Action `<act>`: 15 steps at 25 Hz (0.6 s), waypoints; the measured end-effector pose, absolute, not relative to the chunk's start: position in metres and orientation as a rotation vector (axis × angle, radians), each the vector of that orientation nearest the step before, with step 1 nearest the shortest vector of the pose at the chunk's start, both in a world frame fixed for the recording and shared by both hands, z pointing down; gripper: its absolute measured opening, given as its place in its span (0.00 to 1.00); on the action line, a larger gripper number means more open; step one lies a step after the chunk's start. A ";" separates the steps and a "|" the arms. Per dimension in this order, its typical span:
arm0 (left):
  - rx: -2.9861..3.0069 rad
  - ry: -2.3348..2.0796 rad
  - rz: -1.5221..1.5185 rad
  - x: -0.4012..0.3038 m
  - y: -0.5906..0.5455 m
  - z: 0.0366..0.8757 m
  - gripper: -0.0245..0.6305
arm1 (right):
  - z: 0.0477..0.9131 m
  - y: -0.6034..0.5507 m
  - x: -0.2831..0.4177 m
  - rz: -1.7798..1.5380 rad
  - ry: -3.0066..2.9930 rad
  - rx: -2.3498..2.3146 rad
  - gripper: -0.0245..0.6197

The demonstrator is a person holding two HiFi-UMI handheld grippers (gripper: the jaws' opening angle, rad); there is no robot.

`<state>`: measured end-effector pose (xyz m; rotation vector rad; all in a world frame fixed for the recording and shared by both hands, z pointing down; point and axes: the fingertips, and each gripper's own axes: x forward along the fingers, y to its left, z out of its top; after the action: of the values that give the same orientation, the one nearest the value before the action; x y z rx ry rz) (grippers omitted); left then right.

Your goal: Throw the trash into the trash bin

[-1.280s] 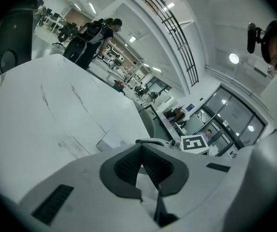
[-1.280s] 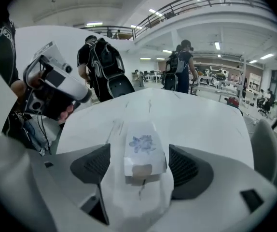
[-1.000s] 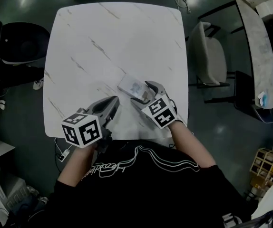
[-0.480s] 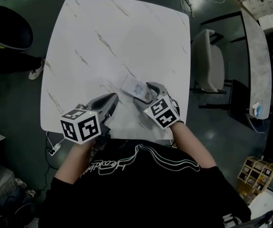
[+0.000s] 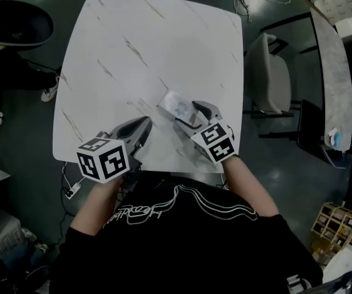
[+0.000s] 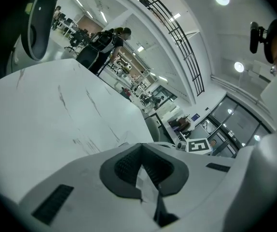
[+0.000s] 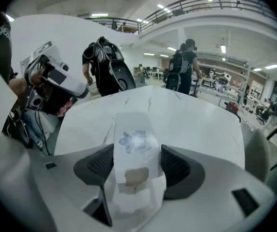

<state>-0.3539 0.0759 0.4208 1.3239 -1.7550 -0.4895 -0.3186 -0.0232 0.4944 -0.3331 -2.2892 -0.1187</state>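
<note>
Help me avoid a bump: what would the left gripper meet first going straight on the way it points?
Most likely the bare white table, just beyond the left gripper; depth is hard to judge.

The square white bench (image 5: 133, 54) has thin grey-brown marble veins. The flat white tissue packet (image 5: 175, 105) shows a pale blue flower print and a tan patch. The light grey right gripper (image 5: 191, 115), jaws closing on the packet, has dark grey ribbed pads (image 7: 179, 166). So does the left gripper (image 5: 145, 124), clamped on a white paper scrap (image 6: 145, 185). The marker cubes (image 5: 103, 161) are white with black squares. At 3 o'clock, a pale grey chair (image 5: 268, 72) stands on the dark green floor (image 5: 274, 164).
</note>
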 end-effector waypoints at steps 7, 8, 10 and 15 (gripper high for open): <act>1.356 -1.763 -0.460 -0.288 0.079 0.403 0.05 | 0.453 -0.028 -0.262 -0.049 -2.422 -0.259 0.55; 1.374 -1.754 -0.450 -0.276 0.078 0.400 0.05 | 0.445 -0.030 -0.251 -0.020 -2.447 -0.242 0.55; 1.407 -1.735 -0.429 -0.247 0.074 0.395 0.05 | 0.426 -0.034 -0.225 0.029 -2.491 -0.203 0.55; 1.518 -1.685 -0.379 -0.171 0.057 0.378 0.05 | 0.385 -0.050 -0.146 0.119 -2.590 -0.078 0.55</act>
<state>-0.1711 0.0568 0.3782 1.5175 -1.6846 -0.3790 -0.1455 -0.0502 0.3853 -0.0784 -2.5903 0.1191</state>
